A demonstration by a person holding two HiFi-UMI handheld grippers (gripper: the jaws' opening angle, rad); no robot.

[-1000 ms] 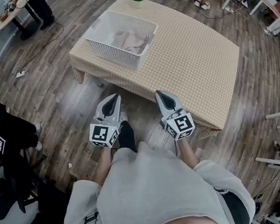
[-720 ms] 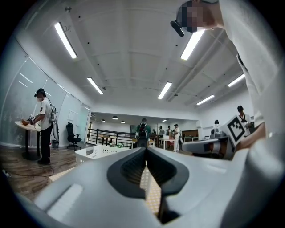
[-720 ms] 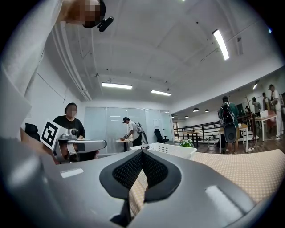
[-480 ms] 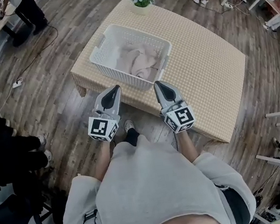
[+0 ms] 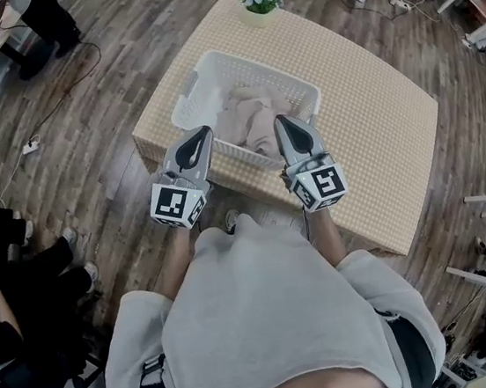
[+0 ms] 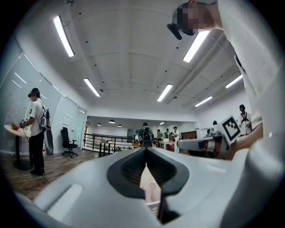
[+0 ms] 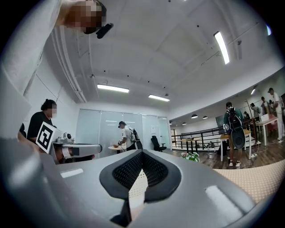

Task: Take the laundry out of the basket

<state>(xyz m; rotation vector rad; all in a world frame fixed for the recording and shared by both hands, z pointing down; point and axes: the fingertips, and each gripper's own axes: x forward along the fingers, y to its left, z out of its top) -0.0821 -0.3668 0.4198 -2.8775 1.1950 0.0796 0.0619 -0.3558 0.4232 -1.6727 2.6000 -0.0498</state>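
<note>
Crumpled beige laundry lies in the white basket, just ahead, between the left gripper and right gripper, both closed and empty.

A potted plant stands at the checked table's far edge.

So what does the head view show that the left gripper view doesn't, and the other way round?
Only the head view shows the whole table with its checked cloth, the white basket on it holding beige laundry, and a small potted plant. Only the left gripper view shows the ceiling lights, and a railing and an office chair far across the room. Both show the left gripper, jaws together, and the right gripper beside it.
</note>
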